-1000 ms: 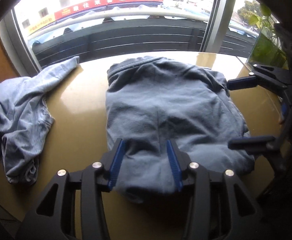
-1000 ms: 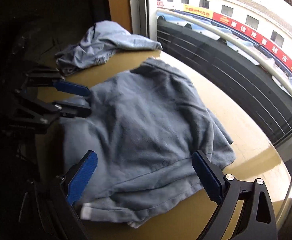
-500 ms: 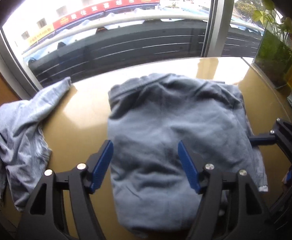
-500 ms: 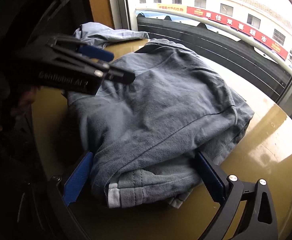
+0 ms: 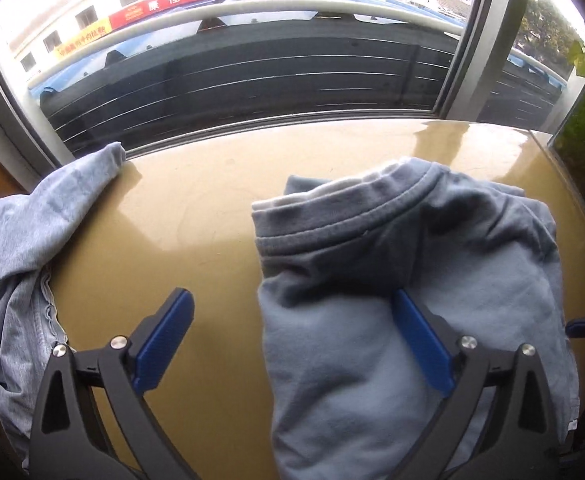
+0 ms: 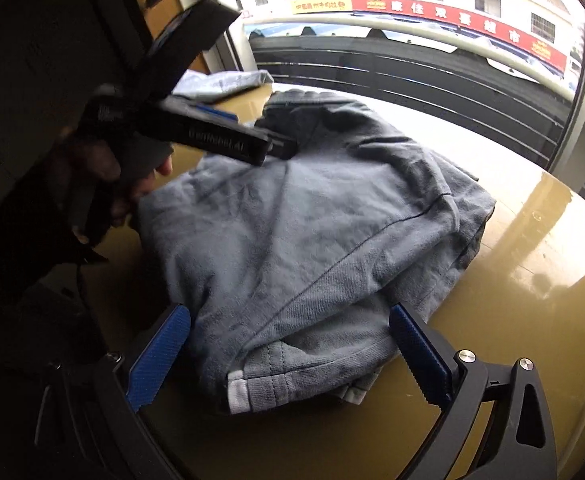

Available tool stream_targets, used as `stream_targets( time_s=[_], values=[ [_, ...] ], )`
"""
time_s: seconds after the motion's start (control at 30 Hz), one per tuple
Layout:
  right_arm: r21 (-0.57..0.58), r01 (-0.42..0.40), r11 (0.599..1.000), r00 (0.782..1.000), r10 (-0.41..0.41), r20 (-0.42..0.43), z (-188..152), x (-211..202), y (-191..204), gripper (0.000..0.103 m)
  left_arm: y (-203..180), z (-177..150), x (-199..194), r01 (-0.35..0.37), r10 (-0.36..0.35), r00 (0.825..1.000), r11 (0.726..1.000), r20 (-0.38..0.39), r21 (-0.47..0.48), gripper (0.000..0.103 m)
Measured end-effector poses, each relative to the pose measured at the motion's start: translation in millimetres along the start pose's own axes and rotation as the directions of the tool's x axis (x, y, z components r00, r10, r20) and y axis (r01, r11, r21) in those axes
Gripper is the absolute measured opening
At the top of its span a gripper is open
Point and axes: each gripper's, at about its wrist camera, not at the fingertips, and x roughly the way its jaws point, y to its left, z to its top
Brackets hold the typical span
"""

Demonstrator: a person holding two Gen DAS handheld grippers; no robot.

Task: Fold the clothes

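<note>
Two garments lie on one glossy ochre tabletop (image 5: 196,216) set against a window (image 5: 252,76). At far left in the left wrist view, a light grey garment (image 5: 16,240) sits crumpled, draped over the tabletop's left edge with one corner reaching the window sill. To its right runs a bare strip of tabletop, open from the near edge to the window. Next comes the folded blue-grey T-shirt (image 5: 412,300), ribbed collar uppermost and pointing toward the window; its left edge is a straight fold, its right edge lies near the tabletop's right rim, beside potted greenery (image 5: 584,148).

The left tool (image 5: 292,344) stands over the T-shirt's left edge, its jaws opening wide: the left blue pad over bare tabletop, the right pad over the cloth, neither pressing on it.

In the right wrist view, a person's hand (image 6: 132,184) holds the left tool at left, above the T-shirt's near left corner. The right tool (image 6: 288,356) straddles the T-shirt's hem end, jaws spread wide, the pads on either side of the fabric without closing on it. Bare tabletop extends to the right of the T-shirt as far as the curved rim.
</note>
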Motion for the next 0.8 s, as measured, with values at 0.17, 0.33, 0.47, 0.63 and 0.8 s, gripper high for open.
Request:
stream_targets(
  time_s=[0.17, 0.33, 0.47, 0.63, 0.8],
  values=[
    [0.042, 0.010, 0.999, 0.991, -0.016, 0.135, 19.9, -47.8, -4.6, 0.100, -5.5, -3.2, -32.6, 0.001, -0.002, 0.999, 1.000, 0.048, 0.024, 0.096],
    [-0.065, 0.092, 0.994, 0.994, -0.088, 0.067, 36.9, -19.6, 3.6, 0.100, -5.7, -16.3, -49.5, 0.020, -0.021, 0.999, 1.000, 0.037, 0.016, 0.096],
    [-0.162, 0.127, 0.979, 0.991, -0.131, -0.012, 32.1, 20.9, -2.6, 0.103, -7.5, -34.9, -39.1, 0.007, -0.007, 1.000, 1.000, -0.016, 0.006, 0.096],
    [-0.170, 0.130, 0.977, 0.991, -0.135, -0.016, 34.2, 6.4, -6.5, 0.103, -5.8, -50.0, -49.1, 0.030, -0.030, 0.999, 0.999, -0.019, -0.042, 0.096],
    [-0.111, 0.165, 0.980, 0.986, -0.166, 0.002, 29.1, -15.2, -4.7, 0.103, -9.6, -56.6, -56.2, 0.044, -0.045, 0.999, 0.998, -0.019, -0.041, 0.096]
  ],
)
